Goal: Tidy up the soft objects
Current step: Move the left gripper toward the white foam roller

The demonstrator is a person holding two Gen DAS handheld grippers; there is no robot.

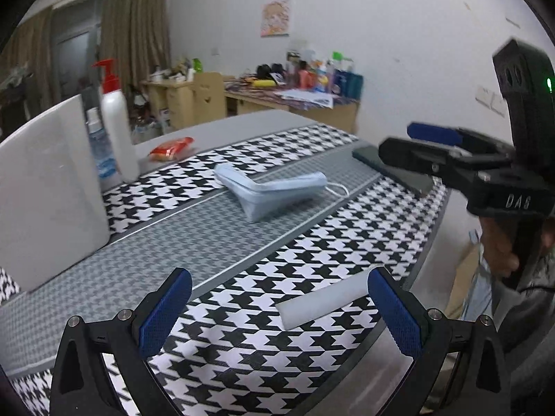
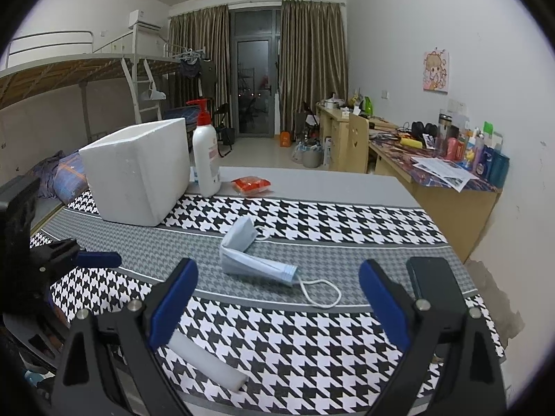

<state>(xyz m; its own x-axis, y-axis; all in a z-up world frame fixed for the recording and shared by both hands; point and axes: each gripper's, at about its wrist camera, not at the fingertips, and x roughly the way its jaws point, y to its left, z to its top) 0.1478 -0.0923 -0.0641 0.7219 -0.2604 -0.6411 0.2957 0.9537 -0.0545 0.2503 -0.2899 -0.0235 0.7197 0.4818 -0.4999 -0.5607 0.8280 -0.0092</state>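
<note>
A folded light-blue face mask (image 1: 274,189) (image 2: 248,256) with white ear loops lies on the grey stripe of the houndstooth cloth. A white foam strip (image 1: 324,301) (image 2: 206,360) lies on the cloth near the front edge. A white foam box (image 1: 45,187) (image 2: 138,170) stands at the left. My left gripper (image 1: 277,315) is open and empty, just left of the foam strip; it shows at the left of the right wrist view (image 2: 93,260). My right gripper (image 2: 277,306) is open and empty, short of the mask; it shows at the right of the left wrist view (image 1: 412,142).
A white pump bottle (image 1: 116,121) (image 2: 206,152) with a red top and a small clear bottle (image 1: 99,145) stand beside the box. A red packet (image 1: 171,147) (image 2: 251,184) lies behind. A dark phone (image 1: 392,170) (image 2: 437,286) lies at the cloth's right. A cluttered desk (image 2: 447,180) stands along the wall.
</note>
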